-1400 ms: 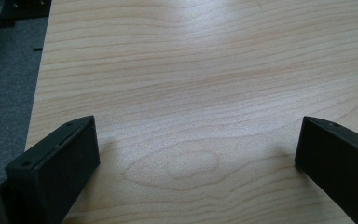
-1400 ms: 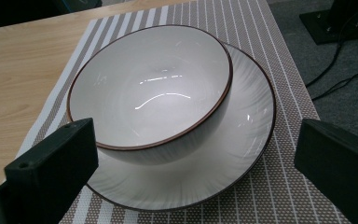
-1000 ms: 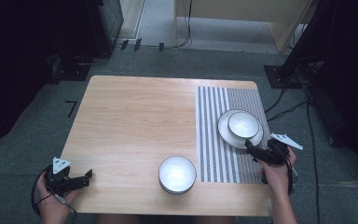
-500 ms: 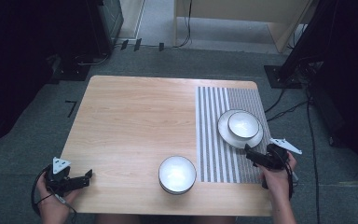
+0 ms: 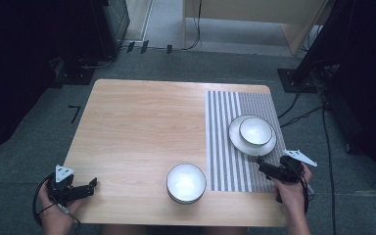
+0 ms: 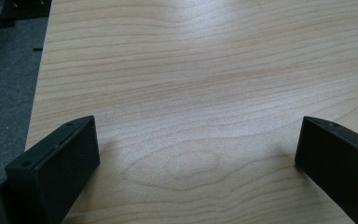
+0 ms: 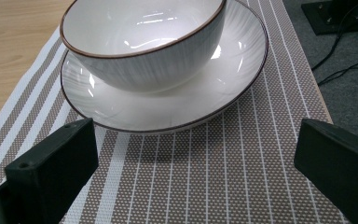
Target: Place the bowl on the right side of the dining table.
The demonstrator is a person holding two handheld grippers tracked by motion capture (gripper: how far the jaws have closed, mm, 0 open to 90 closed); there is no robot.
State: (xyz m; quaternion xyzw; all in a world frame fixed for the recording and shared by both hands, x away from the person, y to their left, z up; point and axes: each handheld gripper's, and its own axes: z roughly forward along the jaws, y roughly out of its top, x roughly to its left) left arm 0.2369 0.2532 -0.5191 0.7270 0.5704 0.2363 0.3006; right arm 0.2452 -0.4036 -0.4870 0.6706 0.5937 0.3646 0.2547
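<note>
Hovering open right gripper just beside plate with bowl

In the right gripper view we lose the top of the bowl and the far rim of the plate at the upper edge. The bowl hides the plate's middle. In the high view, the second bowl covers whatever lies under it; we cannot tell its contents.

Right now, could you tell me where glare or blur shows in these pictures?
Right gripper view: bright highlights inside the white brown-rimmed bowl and on the white plate beneath. Left gripper view: soft sheen on the pale wooden table, near black jaws slightly blurred. High view: surroundings dark.
</note>
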